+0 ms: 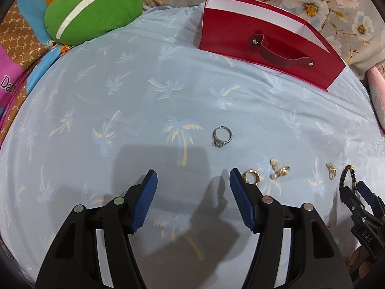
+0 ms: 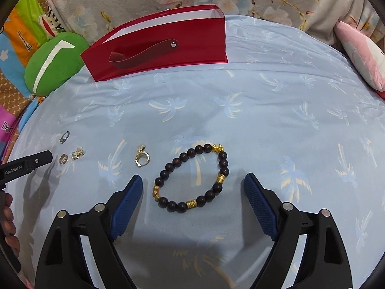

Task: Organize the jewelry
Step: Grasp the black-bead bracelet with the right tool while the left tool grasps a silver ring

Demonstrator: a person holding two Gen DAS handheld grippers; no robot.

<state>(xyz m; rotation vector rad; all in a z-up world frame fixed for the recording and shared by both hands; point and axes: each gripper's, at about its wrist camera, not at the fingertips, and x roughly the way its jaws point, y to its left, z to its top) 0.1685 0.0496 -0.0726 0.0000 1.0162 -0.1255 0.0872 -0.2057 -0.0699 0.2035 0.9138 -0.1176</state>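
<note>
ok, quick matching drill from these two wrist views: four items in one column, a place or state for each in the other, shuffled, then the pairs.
Items:
1. beaded bracelet
2. silver ring
3. red bag
4. green cushion

Places:
A. far left corner, off the blue sheet
B. between the right gripper's open jaws
C. standing at the sheet's far edge
D. alone on the sheet, ahead of the left gripper

Pairs: 1-B, 2-D, 3-C, 4-A

A green cushion (image 1: 92, 8) lies beside floral fabric (image 1: 312, 2) — a pink pillow (image 2: 363, 55) opposite.
</note>
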